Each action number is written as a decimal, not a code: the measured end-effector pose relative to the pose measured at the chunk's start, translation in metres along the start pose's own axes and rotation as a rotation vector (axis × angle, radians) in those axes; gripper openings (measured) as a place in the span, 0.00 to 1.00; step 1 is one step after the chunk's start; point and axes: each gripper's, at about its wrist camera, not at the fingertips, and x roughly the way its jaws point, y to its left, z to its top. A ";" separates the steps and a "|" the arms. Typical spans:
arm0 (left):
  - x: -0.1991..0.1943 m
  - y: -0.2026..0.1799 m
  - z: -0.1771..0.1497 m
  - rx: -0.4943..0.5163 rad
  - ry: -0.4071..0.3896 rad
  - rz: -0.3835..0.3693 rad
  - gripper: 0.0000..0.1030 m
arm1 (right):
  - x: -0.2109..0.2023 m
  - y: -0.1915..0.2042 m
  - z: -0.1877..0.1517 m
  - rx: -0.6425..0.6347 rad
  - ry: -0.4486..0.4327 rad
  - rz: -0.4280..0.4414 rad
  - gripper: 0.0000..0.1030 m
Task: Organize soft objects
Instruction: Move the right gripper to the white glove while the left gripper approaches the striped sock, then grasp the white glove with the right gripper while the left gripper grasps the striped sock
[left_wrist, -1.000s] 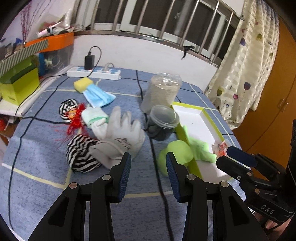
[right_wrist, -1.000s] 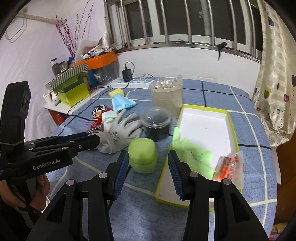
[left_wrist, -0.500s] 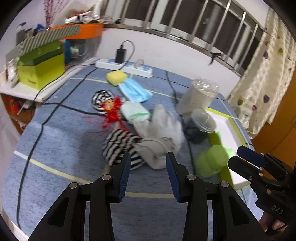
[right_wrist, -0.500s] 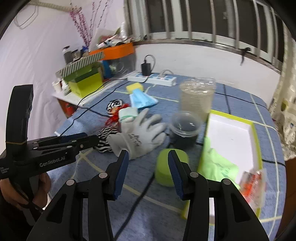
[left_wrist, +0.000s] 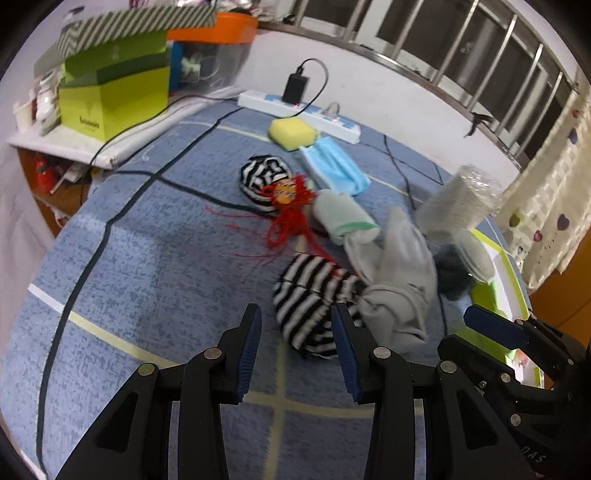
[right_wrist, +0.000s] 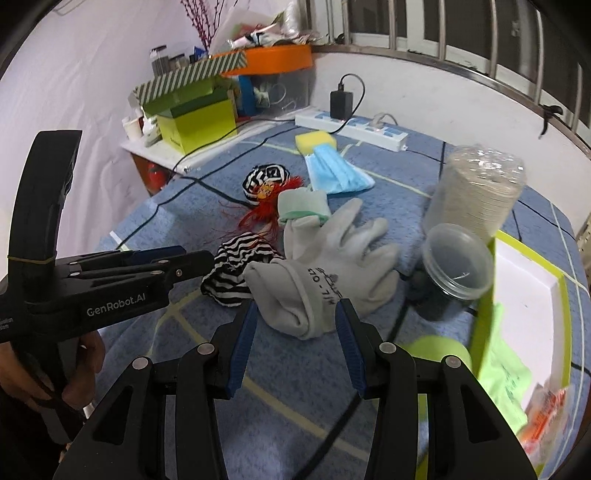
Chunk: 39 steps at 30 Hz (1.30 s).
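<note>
You have swung both tongs left: left gripper and right gripper gape empty, now over the grey glove.

The bed wears a matt, nubbly blue cloth. The glove is smooth grey knit, the striped sock soft fabric. The cup is glossy clear plastic, the sponge porous yellow foam.
</note>
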 end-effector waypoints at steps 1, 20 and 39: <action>0.004 0.003 0.001 -0.008 0.009 -0.004 0.37 | 0.006 0.001 0.002 -0.006 0.011 -0.004 0.44; 0.040 -0.001 0.011 0.014 0.060 -0.117 0.39 | 0.067 0.008 0.009 -0.081 0.160 -0.118 0.41; 0.000 0.004 0.003 -0.009 -0.012 -0.122 0.10 | 0.013 0.018 0.013 -0.101 -0.013 -0.054 0.13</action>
